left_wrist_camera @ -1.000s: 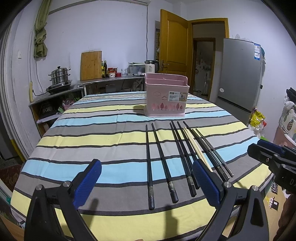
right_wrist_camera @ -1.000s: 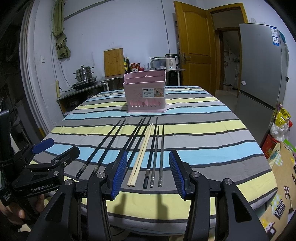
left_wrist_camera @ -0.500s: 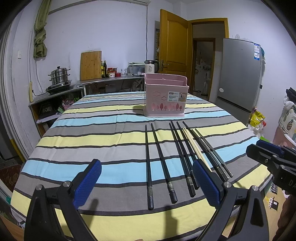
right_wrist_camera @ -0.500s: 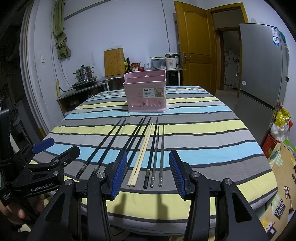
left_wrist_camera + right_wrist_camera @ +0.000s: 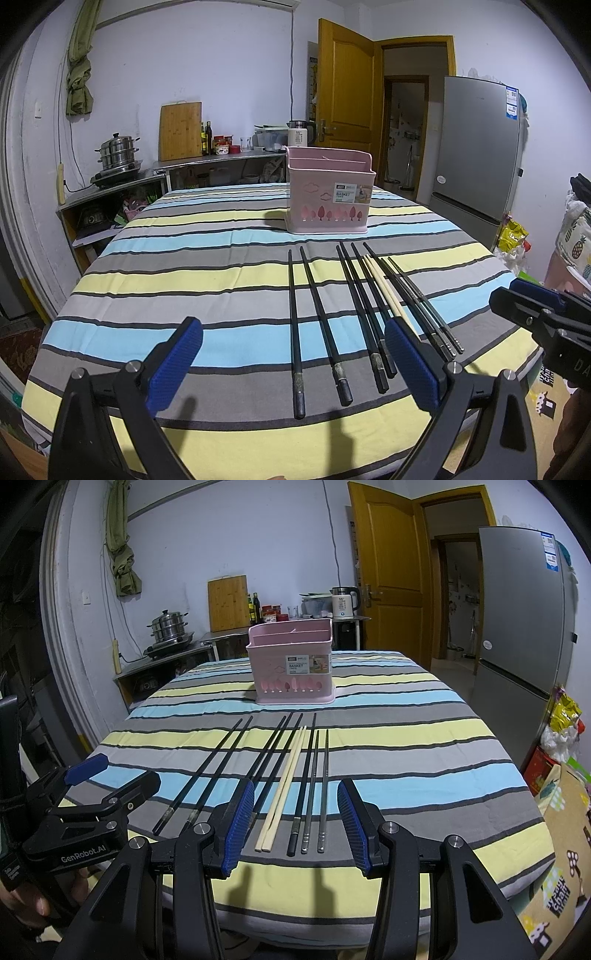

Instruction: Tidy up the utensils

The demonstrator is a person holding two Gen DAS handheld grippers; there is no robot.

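Several chopsticks lie side by side on the striped tablecloth [image 5: 184, 258]: black pairs [image 5: 295, 325] [image 5: 207, 771], one pale wooden pair [image 5: 286, 779] [image 5: 384, 288] and grey metal ones [image 5: 325, 786]. A pink utensil basket [image 5: 327, 190] [image 5: 291, 664] stands upright beyond their far tips. My left gripper [image 5: 291, 365] is open and empty, held above the near table edge by the black pairs' ends. My right gripper [image 5: 295, 823] is open and empty, its fingers either side of the wooden and metal chopsticks' near ends, above them.
The table's near edge drops off just below both grippers. A fridge [image 5: 524, 627] stands right, a counter with a steel pot [image 5: 118, 155], a cutting board and bottles at the back left. Bags [image 5: 561, 731] lie on the floor at right.
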